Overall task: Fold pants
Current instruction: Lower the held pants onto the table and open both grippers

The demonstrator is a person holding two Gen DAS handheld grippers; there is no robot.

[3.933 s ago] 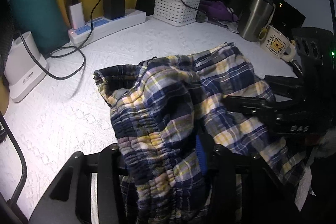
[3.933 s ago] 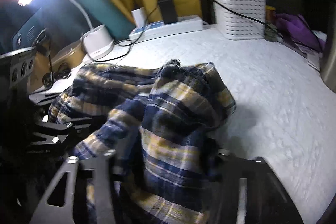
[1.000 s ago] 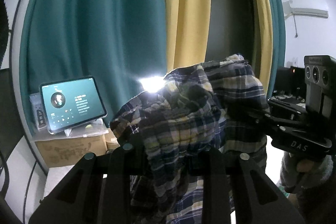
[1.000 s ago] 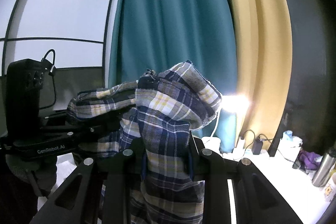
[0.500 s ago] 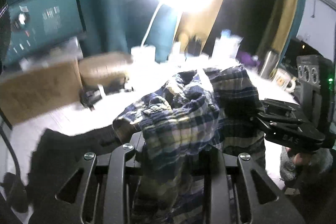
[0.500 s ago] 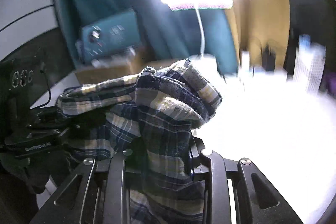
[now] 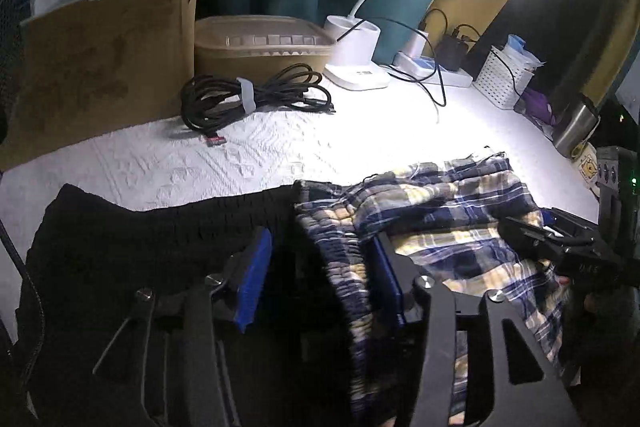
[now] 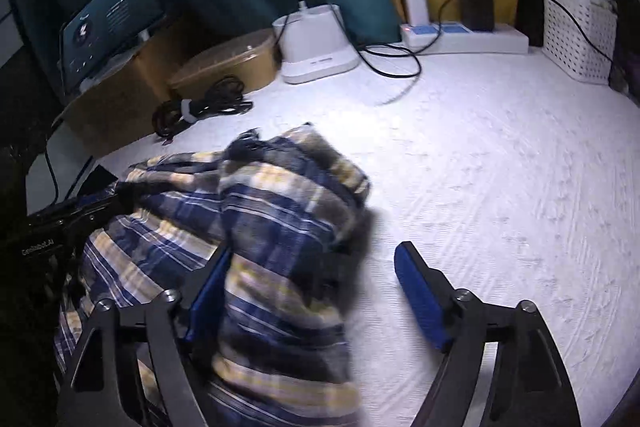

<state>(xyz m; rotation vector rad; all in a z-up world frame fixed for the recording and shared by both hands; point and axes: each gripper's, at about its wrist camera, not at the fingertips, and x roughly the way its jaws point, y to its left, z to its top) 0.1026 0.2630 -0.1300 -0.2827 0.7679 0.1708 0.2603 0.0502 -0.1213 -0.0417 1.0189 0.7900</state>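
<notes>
White quilted table cover (image 8: 500,187) fills both views, and I read the open lit stretch of it as the reason the blue, yellow and white plaid cotton pants (image 7: 448,203) are put down here, toward the near edge. They lie in a crumpled heap on the cover, not yet flat, so by my judgement the fold proper has not begun; this looks like the lay-down before smoothing. Beside them, left wrist view only, a dark black garment (image 7: 160,235) lies spread on the cover, its edge touching or just beside the plaid waistband; the right wrist view does not show it at all. Left gripper (image 7: 316,267): jaws opening, blue pads part-spread, the gathered elastic waistband running between them, lying against the right-hand pad and clear of the other, so no pinch that I can see. Right gripper (image 8: 308,291): jaws opening wide, plaid cloth draped over the left-hand pad, the other pad out over bare cover, nothing clamped. Right wrist view gives me the heap's far hem and the free space to its right; it is motion-blurred on the cloth. Left wrist view alone shows the bundled black cable (image 7: 252,99) behind, well apart from the pants.
</notes>
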